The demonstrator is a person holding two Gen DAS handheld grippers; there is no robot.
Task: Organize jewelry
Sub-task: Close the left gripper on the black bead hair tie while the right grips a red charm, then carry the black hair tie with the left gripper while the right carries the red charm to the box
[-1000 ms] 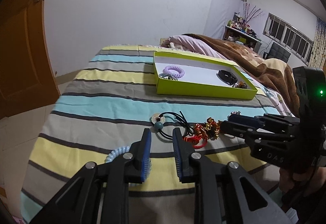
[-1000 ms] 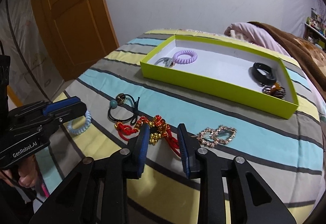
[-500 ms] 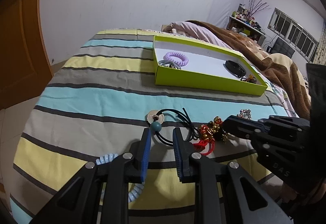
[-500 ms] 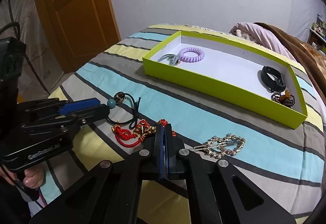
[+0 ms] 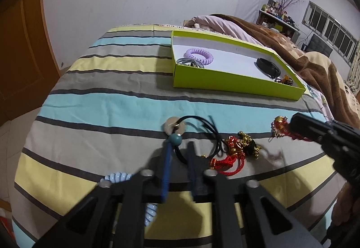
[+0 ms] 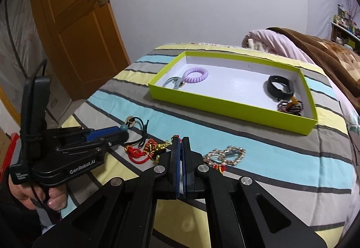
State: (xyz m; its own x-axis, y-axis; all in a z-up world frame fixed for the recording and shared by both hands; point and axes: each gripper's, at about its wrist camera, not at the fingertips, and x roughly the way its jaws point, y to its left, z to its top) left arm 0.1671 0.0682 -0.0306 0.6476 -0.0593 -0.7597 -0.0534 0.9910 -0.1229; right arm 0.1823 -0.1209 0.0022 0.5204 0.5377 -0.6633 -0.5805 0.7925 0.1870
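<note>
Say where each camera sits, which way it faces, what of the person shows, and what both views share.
Left wrist: on the left tongs, looking down along them across the striped bedcover to the green box; its closing jaws straddle the hair tie; the right tongs enter from the right.
Right wrist: on the shut right tongs, facing the same box and the door; the left tongs and left hand show at left.
Shared: box, hair tie, red charm.
</note>
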